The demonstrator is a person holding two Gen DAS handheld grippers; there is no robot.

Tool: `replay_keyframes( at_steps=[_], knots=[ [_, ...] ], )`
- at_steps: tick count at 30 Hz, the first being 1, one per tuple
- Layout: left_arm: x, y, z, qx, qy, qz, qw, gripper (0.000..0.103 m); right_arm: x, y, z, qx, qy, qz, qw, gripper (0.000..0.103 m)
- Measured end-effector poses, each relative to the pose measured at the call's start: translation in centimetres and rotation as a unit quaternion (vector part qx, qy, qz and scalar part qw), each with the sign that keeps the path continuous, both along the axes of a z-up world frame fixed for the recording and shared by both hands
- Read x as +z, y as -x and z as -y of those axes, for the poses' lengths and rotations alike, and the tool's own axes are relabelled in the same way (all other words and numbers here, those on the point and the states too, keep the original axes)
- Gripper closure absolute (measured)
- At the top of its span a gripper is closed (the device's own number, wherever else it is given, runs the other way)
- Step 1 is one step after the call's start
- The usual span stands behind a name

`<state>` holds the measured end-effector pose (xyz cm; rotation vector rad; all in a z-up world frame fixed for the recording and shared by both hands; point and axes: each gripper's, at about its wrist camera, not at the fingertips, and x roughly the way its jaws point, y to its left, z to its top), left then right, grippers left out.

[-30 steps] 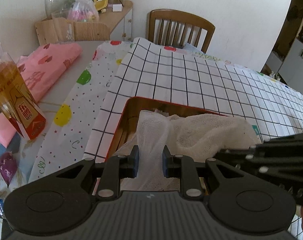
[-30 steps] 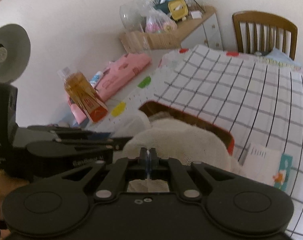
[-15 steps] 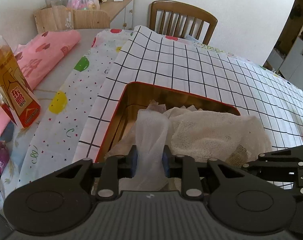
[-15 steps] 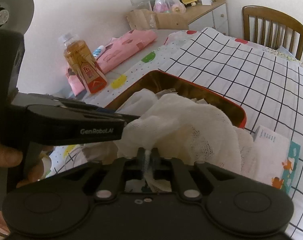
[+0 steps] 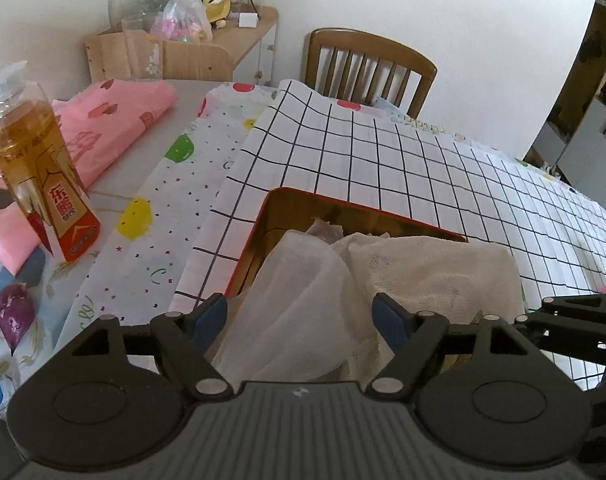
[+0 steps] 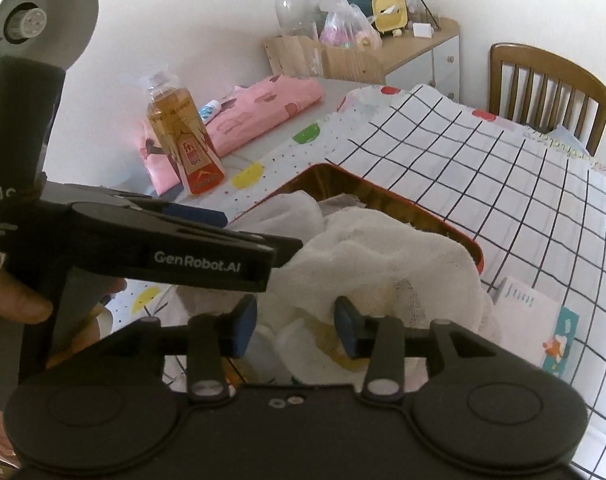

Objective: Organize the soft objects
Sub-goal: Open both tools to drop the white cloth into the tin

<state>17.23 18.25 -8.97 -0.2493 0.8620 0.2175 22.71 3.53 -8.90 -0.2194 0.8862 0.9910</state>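
— What's around me?
— A white wall (image 5: 443, 12) ahead of my tool. At twelve o'clock, a wooden chair (image 5: 369, 68) against the table (image 5: 191, 98). At eleven, a low wooden cabinet (image 5: 207, 52) cluttered on top.
— And right?
— At two o'clock, grey cupboards (image 5: 591, 128) in soft daylight.

"GenRobot.AI" on left tool (image 6: 259, 248)

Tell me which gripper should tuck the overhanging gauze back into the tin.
Probably right. The cream gauze cloth spills over the red-rimmed tin's edge directly ahead of the open right gripper; the left gripper faces the sheer white cloth.
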Motion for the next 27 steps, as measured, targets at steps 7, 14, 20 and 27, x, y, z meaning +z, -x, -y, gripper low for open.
replay_keyframes(
  at_steps=[7,14,20,27],
  knots=[
    [1.1,1.4,0.0,-0.001,0.003,0.014,0.9999,0.024,1.5,0.8,1.2,-0.009,-0.020,0.008,1.000,0.044],
    [2.8,3.3,0.9,-0.015,-0.006,0.038,0.9992,0.023,3.2,2.0,2.9,-0.016,-0.046,0.023,0.999,0.035],
    [4.5,5.1,2.0,-0.032,-0.019,0.063,0.9973,0.020,4.4,3.6,4.5,-0.019,-0.059,0.043,0.997,0.024],
    [6.4,6.9,3.4,-0.045,-0.031,0.090,0.9944,0.016,5.9,5.0,6.9,-0.033,-0.081,0.057,0.995,0.015]
  ],
)
